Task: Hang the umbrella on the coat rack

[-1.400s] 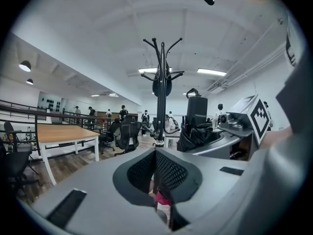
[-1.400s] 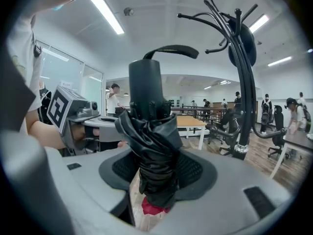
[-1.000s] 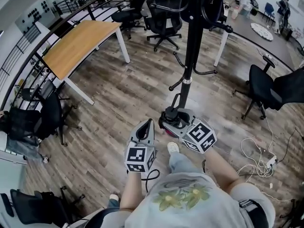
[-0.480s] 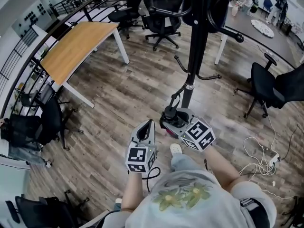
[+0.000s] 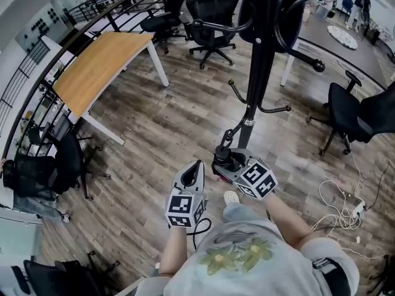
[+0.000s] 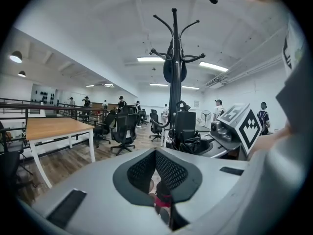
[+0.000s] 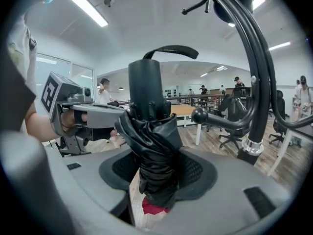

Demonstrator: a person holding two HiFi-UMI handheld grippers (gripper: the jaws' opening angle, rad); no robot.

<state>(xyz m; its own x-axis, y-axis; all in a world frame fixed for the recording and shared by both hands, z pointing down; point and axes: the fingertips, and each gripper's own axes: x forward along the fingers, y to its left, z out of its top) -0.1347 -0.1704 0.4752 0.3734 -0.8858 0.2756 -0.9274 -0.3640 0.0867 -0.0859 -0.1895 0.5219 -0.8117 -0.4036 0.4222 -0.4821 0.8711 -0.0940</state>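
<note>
The black coat rack stands just ahead of me, its lower hooks curling out above the floor. My right gripper is shut on the folded black umbrella, close to the foot of the pole. In the right gripper view the umbrella stands upright between the jaws, handle and strap loop on top, with a knobbed hook and the pole right behind it. My left gripper is beside it on the left, shut and empty. The left gripper view shows the rack ahead.
A wooden desk with white legs stands at the far left beside a railing. Black office chairs sit behind the rack, at the right and at the left. Cables and a power strip lie on the floor at the right.
Both grippers, the right one still holding the umbrella, have come nearer to the coat rack, which now looms larger and closer overhead. Neither grip has changed.
</note>
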